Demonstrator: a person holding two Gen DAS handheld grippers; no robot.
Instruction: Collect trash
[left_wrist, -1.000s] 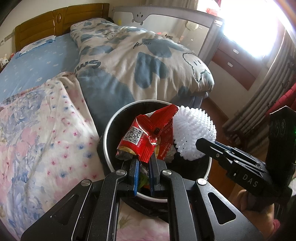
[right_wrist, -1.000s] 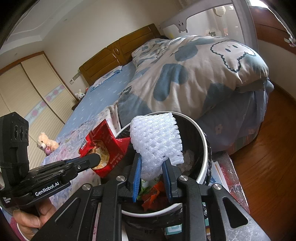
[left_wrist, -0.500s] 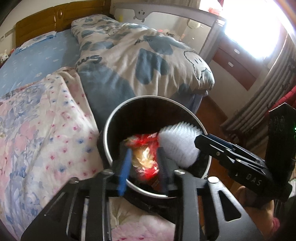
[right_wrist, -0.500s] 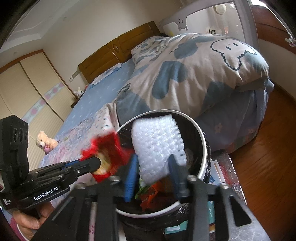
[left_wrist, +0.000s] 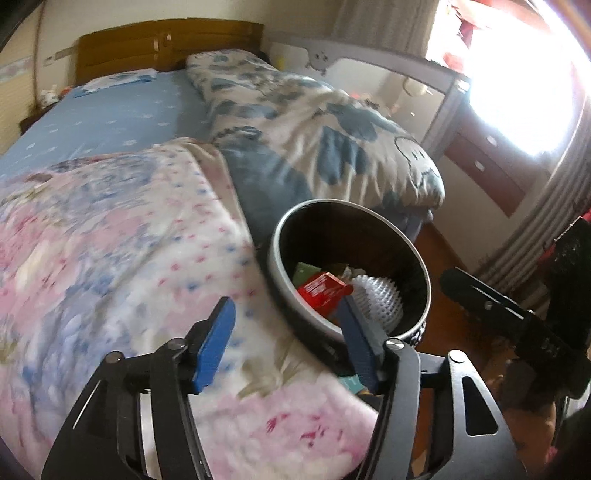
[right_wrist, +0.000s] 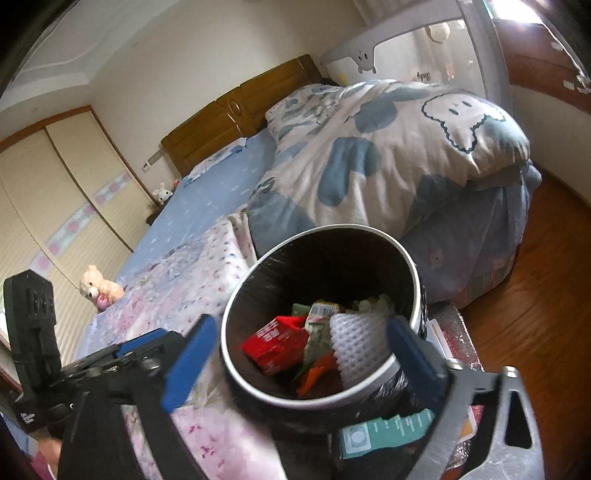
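Note:
A round black trash bin with a light rim stands beside the bed. Inside lie a red snack wrapper, a white foam net and other scraps. My left gripper is open and empty, above the bed edge and the bin's near left rim. My right gripper is open and empty, its jaws spread wide astride the bin's near rim. The right gripper's body also shows at the right of the left wrist view.
A bed with a pink floral blanket, a blue sheet and a blue-and-white quilt fills the left and back. A teal box lies under the bin. Wooden floor is at right; a teddy bear sits at the bed's far side.
Both grippers opened and let go: the red wrapper and the white foam net dropped into the bin. Both grippers have pulled back and up from the bin.

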